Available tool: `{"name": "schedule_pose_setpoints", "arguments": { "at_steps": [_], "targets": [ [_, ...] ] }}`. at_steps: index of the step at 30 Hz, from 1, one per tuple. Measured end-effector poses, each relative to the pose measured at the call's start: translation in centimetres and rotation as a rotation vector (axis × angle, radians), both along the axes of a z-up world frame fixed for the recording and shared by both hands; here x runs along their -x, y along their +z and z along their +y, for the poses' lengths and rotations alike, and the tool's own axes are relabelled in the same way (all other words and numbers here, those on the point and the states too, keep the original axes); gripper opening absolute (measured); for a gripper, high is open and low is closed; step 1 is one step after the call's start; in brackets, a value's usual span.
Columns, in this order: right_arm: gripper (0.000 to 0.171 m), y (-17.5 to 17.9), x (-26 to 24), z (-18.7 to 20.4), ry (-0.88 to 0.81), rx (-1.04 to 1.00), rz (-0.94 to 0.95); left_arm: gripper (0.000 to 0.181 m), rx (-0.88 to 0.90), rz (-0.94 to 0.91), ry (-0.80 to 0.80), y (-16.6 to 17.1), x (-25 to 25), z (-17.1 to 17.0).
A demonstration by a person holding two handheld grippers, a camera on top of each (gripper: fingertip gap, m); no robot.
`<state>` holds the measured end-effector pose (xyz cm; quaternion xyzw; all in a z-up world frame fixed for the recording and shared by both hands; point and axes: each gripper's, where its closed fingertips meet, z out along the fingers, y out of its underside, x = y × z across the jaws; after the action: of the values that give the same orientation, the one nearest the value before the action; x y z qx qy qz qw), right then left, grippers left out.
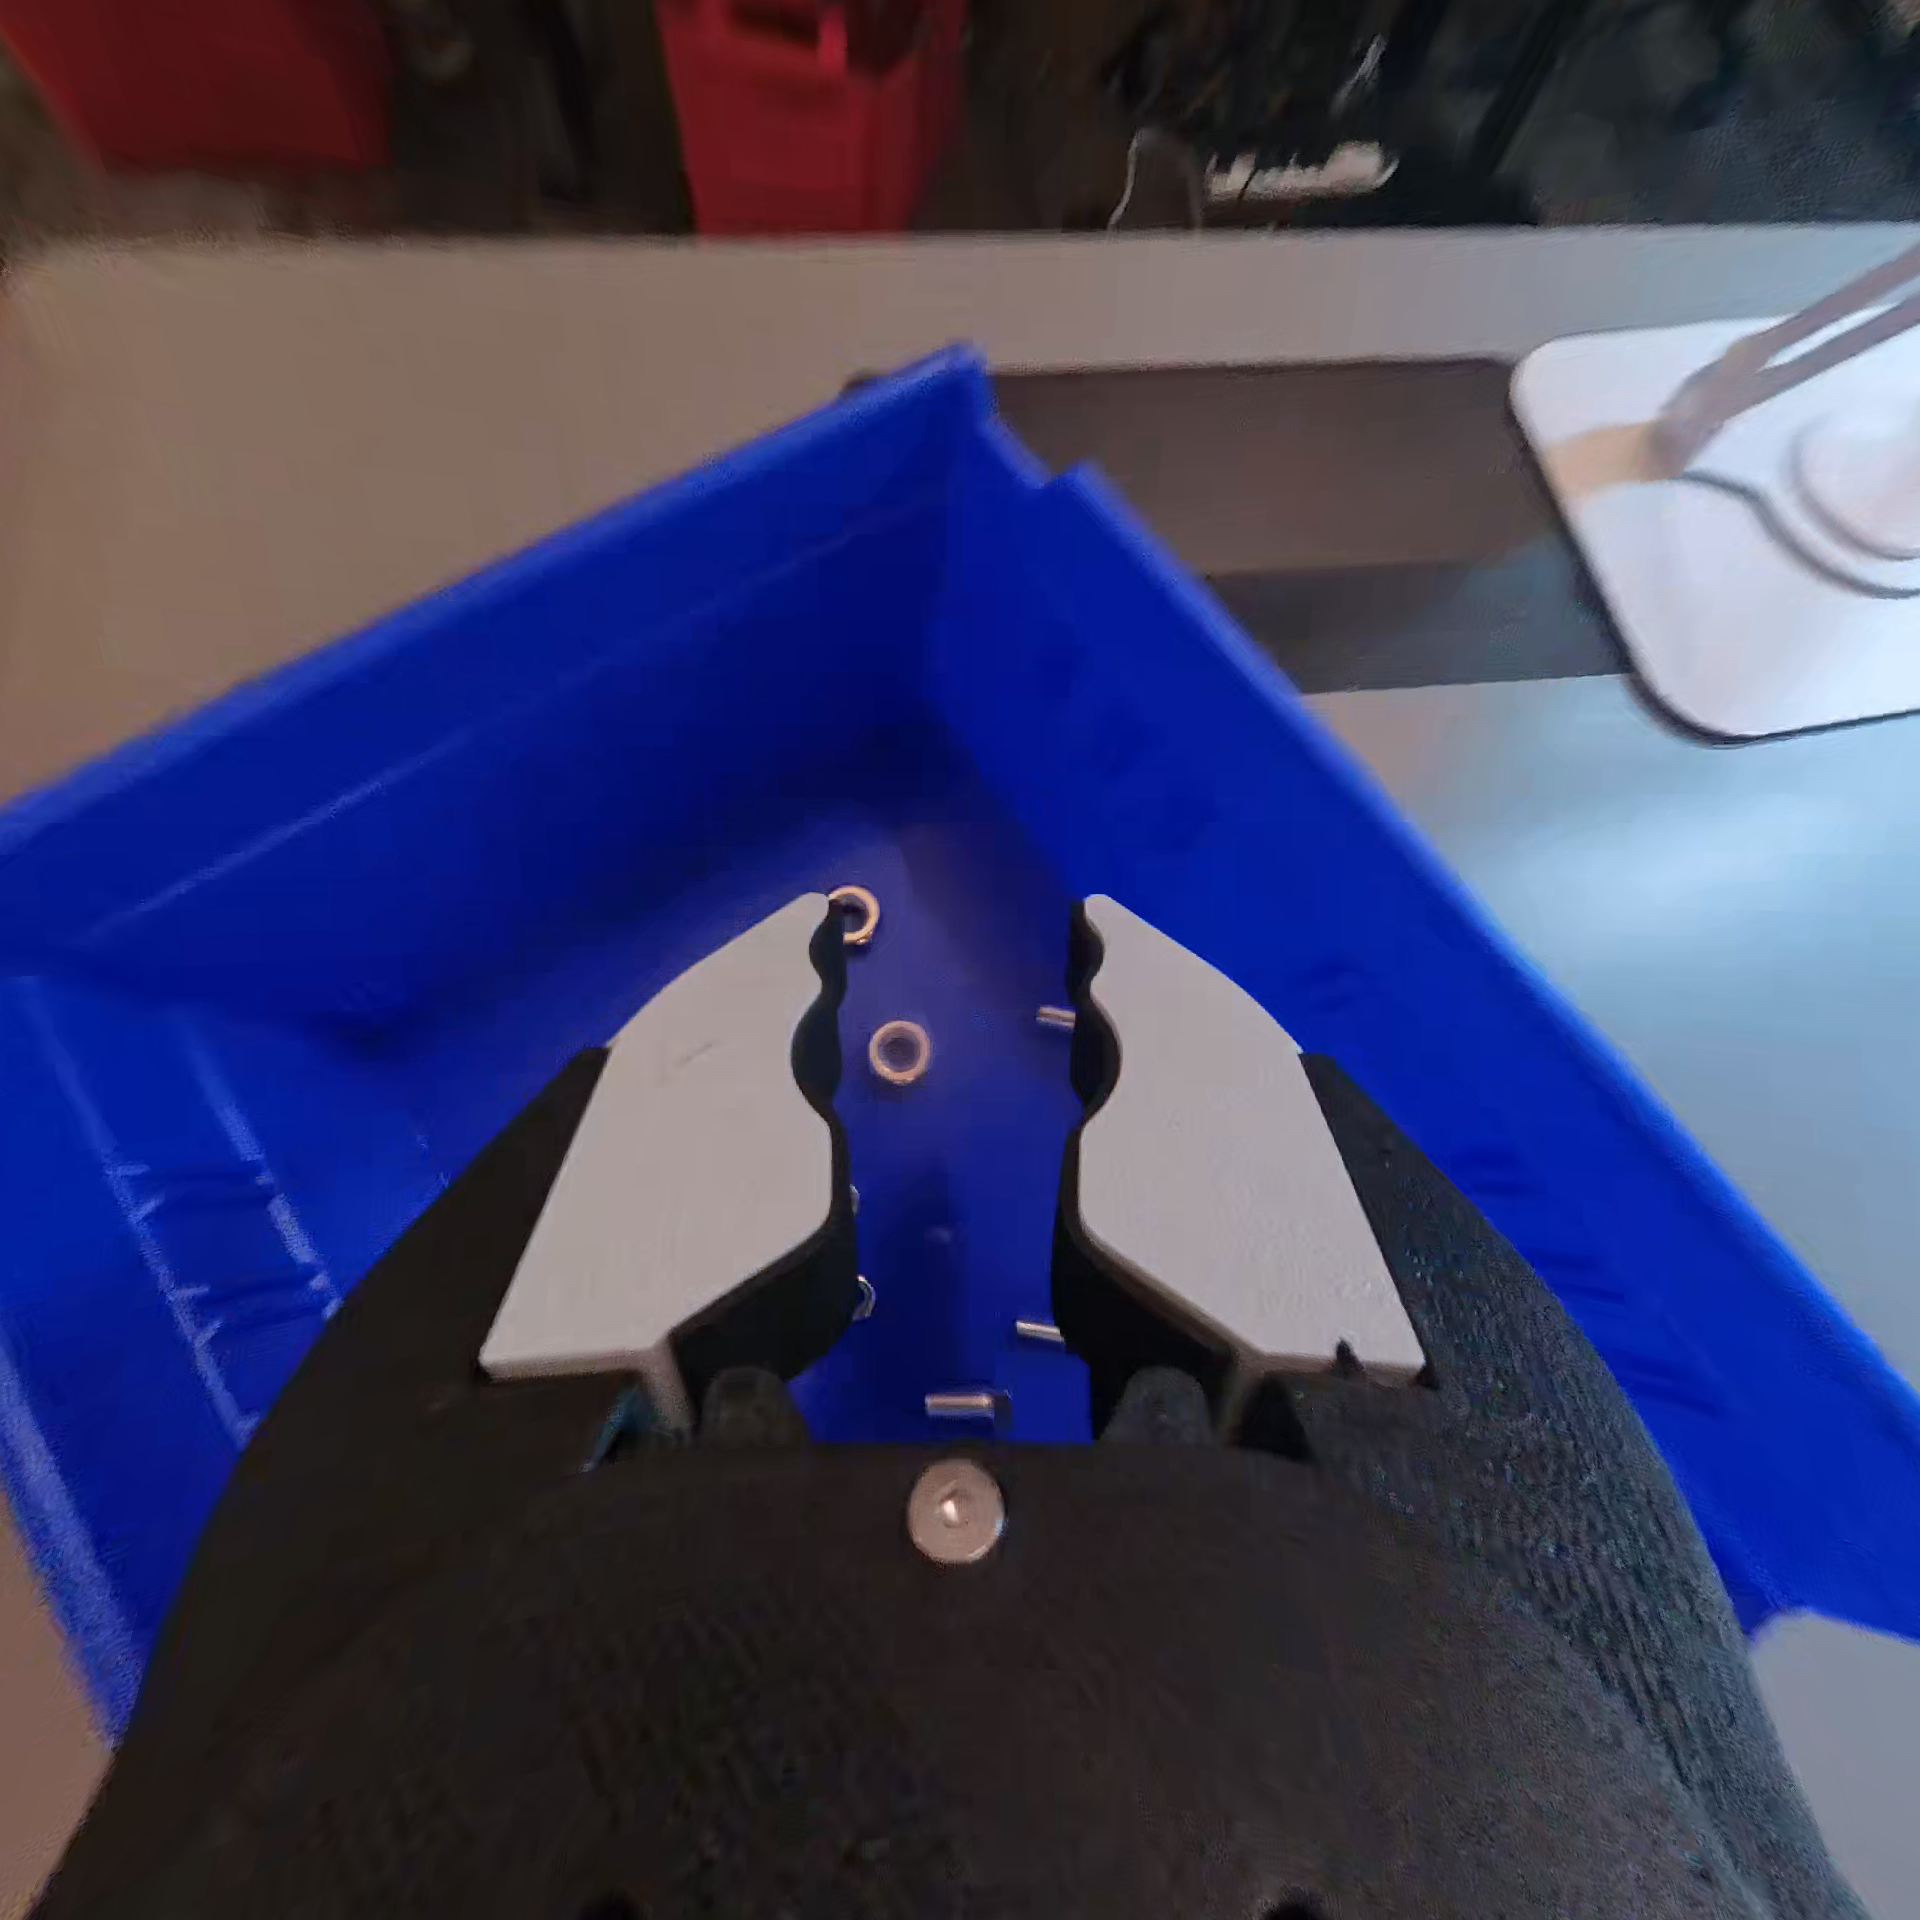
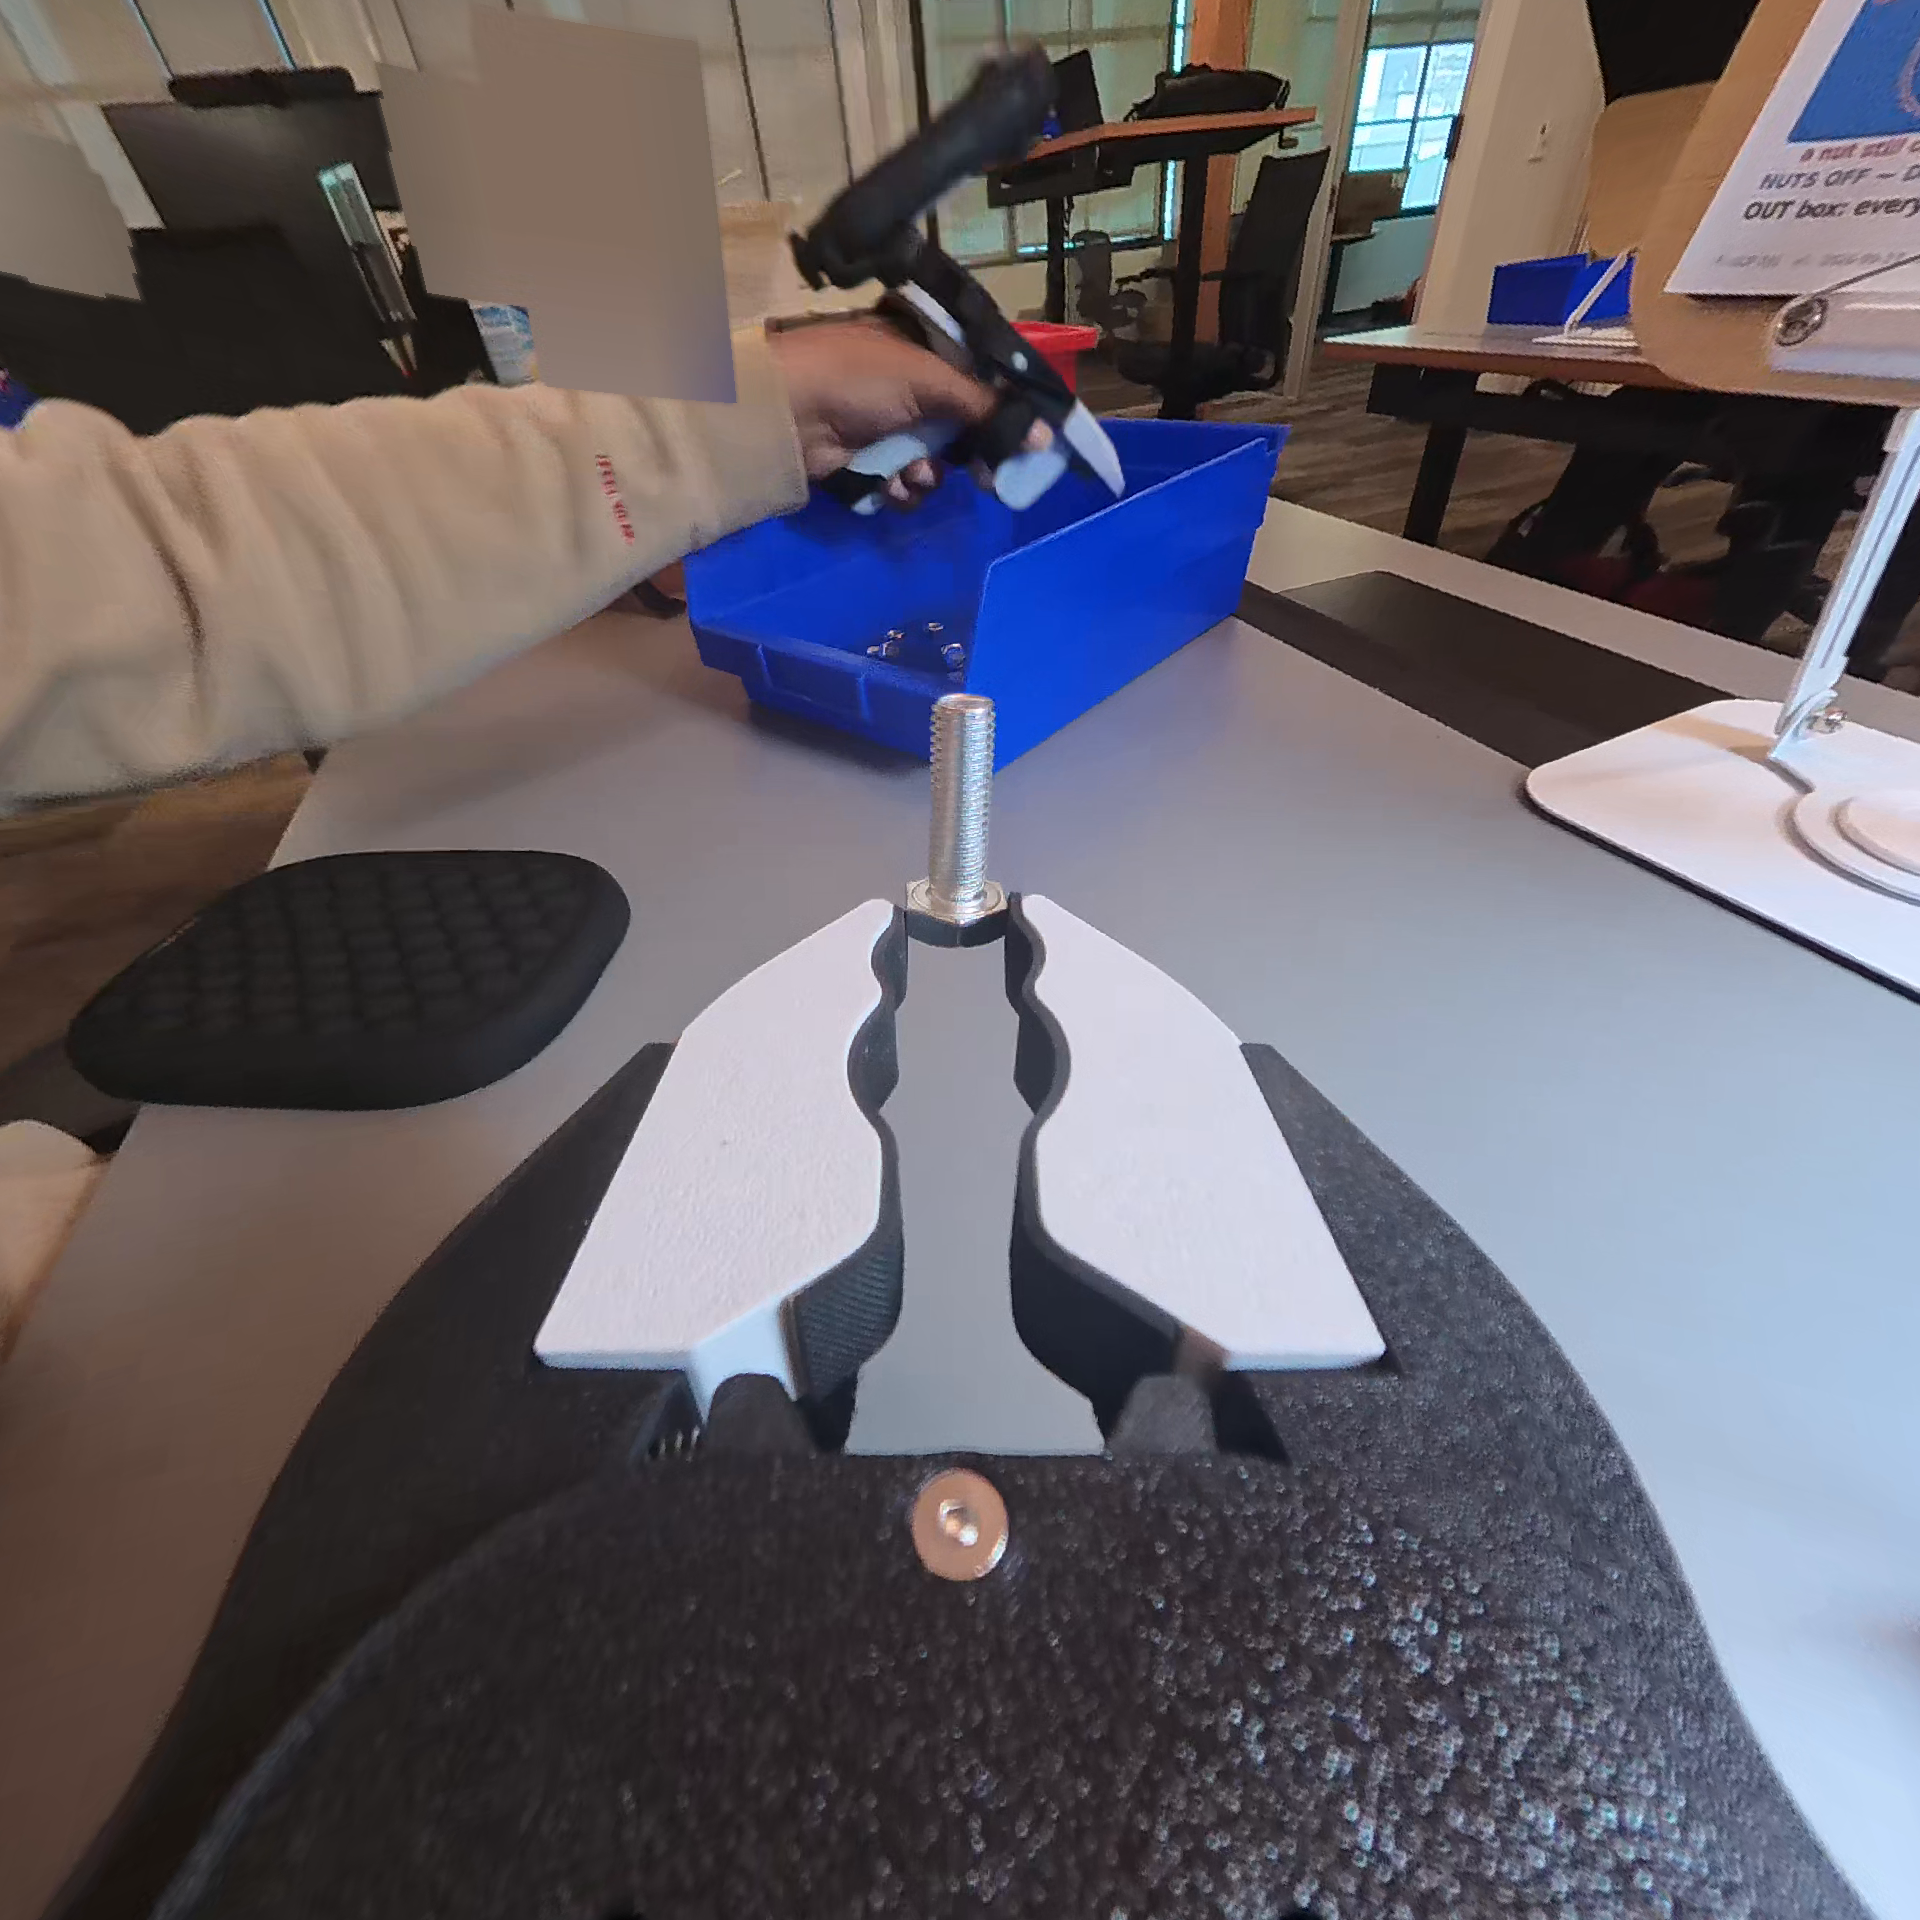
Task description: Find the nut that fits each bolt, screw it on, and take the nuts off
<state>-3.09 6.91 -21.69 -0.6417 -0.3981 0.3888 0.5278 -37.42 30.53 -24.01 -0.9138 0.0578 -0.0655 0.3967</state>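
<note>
Grey counter (image 2: 1351,935): right gripper (image 2: 954,914) pinches the bolt (image 2: 963,800) by its head; left gripper (image 1: 961,914), fingers wide, hangs over small, slippery nuts (image 1: 900,1049) in the bin (image 1: 623,748); probably best gripped across the flats.

L gripper (image 1: 961,914) hangs tilted down, jaws apart, nothing between them; a hand (image 2: 883,416) holds its handle, cream sleeve (image 2: 364,540) stretched out fwd. R gripper (image 2: 956,914) sits low and level, fingertips (image 2: 873,925) pinched in, gripping at the tips.
</note>
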Motion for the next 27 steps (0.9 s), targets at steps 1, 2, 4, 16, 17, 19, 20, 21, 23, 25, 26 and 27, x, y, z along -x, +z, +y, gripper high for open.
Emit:
{"name": "schedule_pose_setpoints", "arguments": {
  "at_steps": [1, 2, 4, 16, 17, 19, 20, 21, 23, 25, 26, 27],
  "targets": [
    [0.018, 0.0, -0.1, -0.1, 0.002, -0.008, -0.002, 0.042, 0.049, -0.016, 0.02, -1.7, 0.6, 0.6],
    [0.018, 0.0, -0.2, -0.1, 0.004, -0.01, -0.002, 0.042, 0.084, -0.028, 0.034, -3.0, 0.9, 1.0],
    [0.018, 0.1, -0.4, -0.1, 0.009, -0.001, 0.007, 0.043, 0.136, -0.02, 0.051, -5.2, 1.3, 1.5],
    [0.018, -0.1, -0.7, 0.0, 0.025, 0.028, 0.017, 0.019, 0.197, 0.075, 0.059, -8.2, 2.4, 2.3],
    [0.018, -0.1, -0.7, 0.0, 0.025, 0.029, 0.016, 0.019, 0.195, 0.082, 0.042, -8.2, 2.3, 2.2],
    [0.018, -0.2, -0.7, 0.0, 0.023, 0.028, 0.014, 0.018, 0.156, 0.086, 0.014, -7.4, 1.9, 2.0],
    [0.018, -0.2, -0.6, 0.0, 0.022, 0.027, 0.014, 0.018, 0.116, 0.071, -0.013, -6.3, 1.1, 1.8],
    [0.018, -0.2, -0.6, 0.0, 0.021, 0.027, 0.015, 0.018, 0.068, 0.058, -0.051, -4.8, 0.1, 1.5],
    [0.018, -0.4, -0.5, 0.0, 0.022, 0.033, 0.016, 0.018, -0.035, 0.046, -0.172, -1.0, -2.8, 0.2],
    [0.018, -0.7, -0.2, -0.1, 0.026, 0.046, 0.015, 0.018, -0.101, 0.037, -0.323, 2.6, -6.5, -2.1],
    [0.018, -0.8, -0.1, -0.2, 0.03, 0.051, 0.015, 0.018, -0.135, 0.025, -0.423, 4.4, -8.8, -3.6],
    [0.018, -0.9, 0.1, -0.3, 0.035, 0.052, 0.014, 0.017, -0.16, 0.011, -0.532, 5.9, -11.2, -5.4]
  ]
}}
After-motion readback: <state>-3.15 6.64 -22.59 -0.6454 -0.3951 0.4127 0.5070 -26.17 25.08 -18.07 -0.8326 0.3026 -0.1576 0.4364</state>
